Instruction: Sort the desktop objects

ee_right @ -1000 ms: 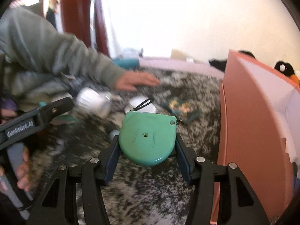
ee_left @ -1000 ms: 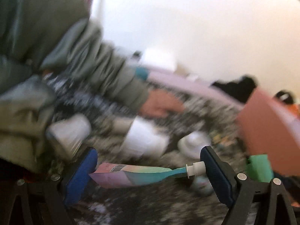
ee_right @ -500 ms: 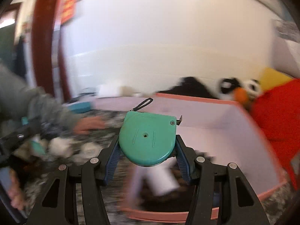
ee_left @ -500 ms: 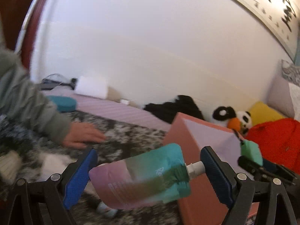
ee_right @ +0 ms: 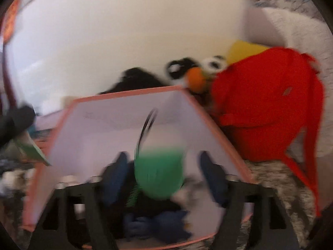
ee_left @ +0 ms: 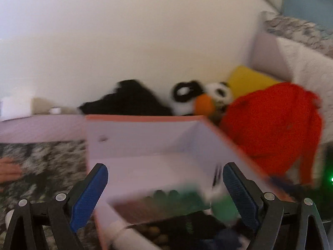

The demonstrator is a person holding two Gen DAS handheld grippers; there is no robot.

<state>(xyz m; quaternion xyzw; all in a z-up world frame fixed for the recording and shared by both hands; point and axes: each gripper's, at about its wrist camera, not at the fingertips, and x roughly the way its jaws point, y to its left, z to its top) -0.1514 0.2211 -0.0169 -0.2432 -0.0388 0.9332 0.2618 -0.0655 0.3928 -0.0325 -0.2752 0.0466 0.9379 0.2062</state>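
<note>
Both grippers hang over an open pink box with a pale lining. My left gripper is open; a blurred pink and teal pouch with a white cap is loose between and below its blue pads, over the box. My right gripper is open; the green tape measure, motion-blurred, sits in the gap clear of both pads, its black strap streaking upward. Dark items and something blue lie on the box floor.
A red bag lies right of the box. Panda plush toys and a yellow cushion sit behind it against the white wall. A black-and-white patterned cloth covers the surface. A hand rests at far left.
Both grippers swung right from the cluttered cloth to above the pink box. Both have opened: the pouch and the tape measure are released and dropping into the box.
</note>
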